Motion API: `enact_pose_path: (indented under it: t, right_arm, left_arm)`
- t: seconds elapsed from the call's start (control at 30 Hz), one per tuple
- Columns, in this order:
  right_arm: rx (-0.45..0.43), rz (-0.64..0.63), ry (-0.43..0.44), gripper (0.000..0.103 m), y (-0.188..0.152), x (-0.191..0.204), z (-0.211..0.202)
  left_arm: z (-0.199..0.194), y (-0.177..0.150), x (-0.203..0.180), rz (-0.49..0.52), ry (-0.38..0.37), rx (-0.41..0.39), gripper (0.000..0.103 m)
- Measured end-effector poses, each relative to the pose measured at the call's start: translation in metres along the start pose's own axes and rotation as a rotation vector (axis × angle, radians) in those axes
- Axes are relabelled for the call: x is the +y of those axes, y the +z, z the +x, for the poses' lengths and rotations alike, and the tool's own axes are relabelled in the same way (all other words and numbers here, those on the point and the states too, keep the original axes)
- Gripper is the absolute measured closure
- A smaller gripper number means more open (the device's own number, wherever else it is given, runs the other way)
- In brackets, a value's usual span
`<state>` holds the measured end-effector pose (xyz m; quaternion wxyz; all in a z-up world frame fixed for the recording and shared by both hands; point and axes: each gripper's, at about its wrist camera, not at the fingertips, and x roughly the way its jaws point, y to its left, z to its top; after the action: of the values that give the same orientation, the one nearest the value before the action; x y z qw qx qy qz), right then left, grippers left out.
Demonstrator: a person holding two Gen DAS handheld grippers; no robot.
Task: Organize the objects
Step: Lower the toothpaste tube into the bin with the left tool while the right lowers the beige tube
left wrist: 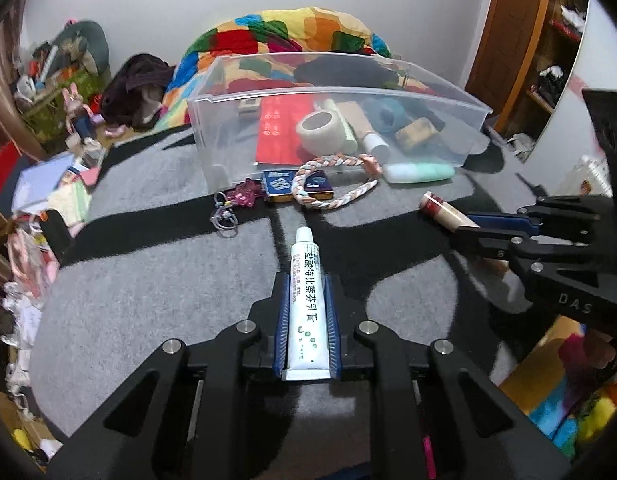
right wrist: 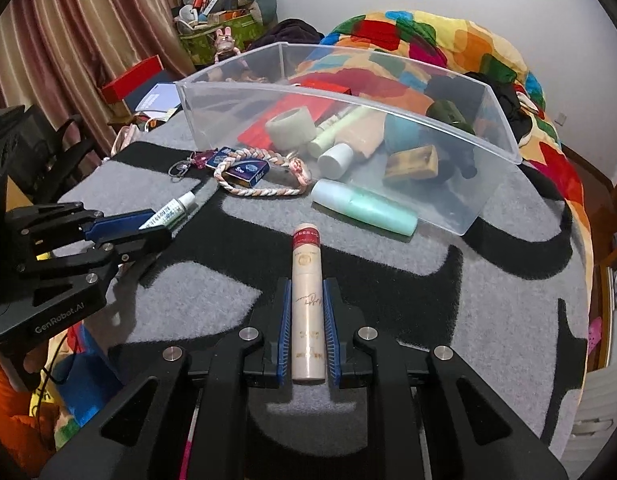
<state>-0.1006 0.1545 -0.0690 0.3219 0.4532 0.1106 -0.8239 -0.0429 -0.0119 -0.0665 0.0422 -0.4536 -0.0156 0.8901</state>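
Note:
My left gripper [left wrist: 307, 280] is shut on a white ointment tube [left wrist: 305, 300], held above the grey and black rug; it also shows in the right wrist view [right wrist: 170, 212]. My right gripper [right wrist: 306, 284] is shut on a beige cylinder with a red band [right wrist: 306, 304], also seen in the left wrist view [left wrist: 444, 210]. A clear plastic bin [left wrist: 332, 94] stands ahead, holding a tape roll [left wrist: 320, 130], a red packet [left wrist: 284, 128], tubes and a brown block [left wrist: 414, 132]. In front of it lie a braided rope [left wrist: 332, 184], a blue box [left wrist: 278, 186], a mint tube [left wrist: 418, 172] and a pink keychain [left wrist: 240, 200].
A colourful quilt [left wrist: 284, 36] is heaped behind the bin. Clutter, papers and a red box [right wrist: 132, 78] lie to the left by the curtain [right wrist: 68, 40]. A wooden shelf [left wrist: 548, 40] stands at the right. The rug surface ends in a rounded edge near me.

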Motion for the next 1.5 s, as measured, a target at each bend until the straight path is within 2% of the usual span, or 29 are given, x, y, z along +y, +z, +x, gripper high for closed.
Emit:
enact_pose_path:
  t: [0.2,0.63,0.97,1.13,1.5]
  right_arm:
    - [-0.063,0.028,0.011,0.089,0.009,-0.002,-0.019]
    - [-0.199,0.061,-0.004,0.089,0.047,-0.010,-0.053]
    - [-0.261,0.098,-0.029,0.089,0.082,-0.020,-0.058]
    - [-0.251,0.131,-0.052,0.089,0.098,-0.032,-0.044]
    - [-0.122,0.241,-0.037,0.089,0.111,-0.068,0.014]
  left_arm:
    - [-0.010,0.012,0.001,-0.025,-0.019,-0.040,0.087]
    - [-0.046,0.055,0.007,-0.044,-0.010,-0.185,0.087]
    - [-0.041,0.093,0.018,-0.071,0.011,-0.212,0.087]
    - [-0.022,0.113,0.025,-0.096,0.008,-0.177,0.087]
    - [0.019,0.133,0.042,-0.146,-0.005,-0.088,0.087]
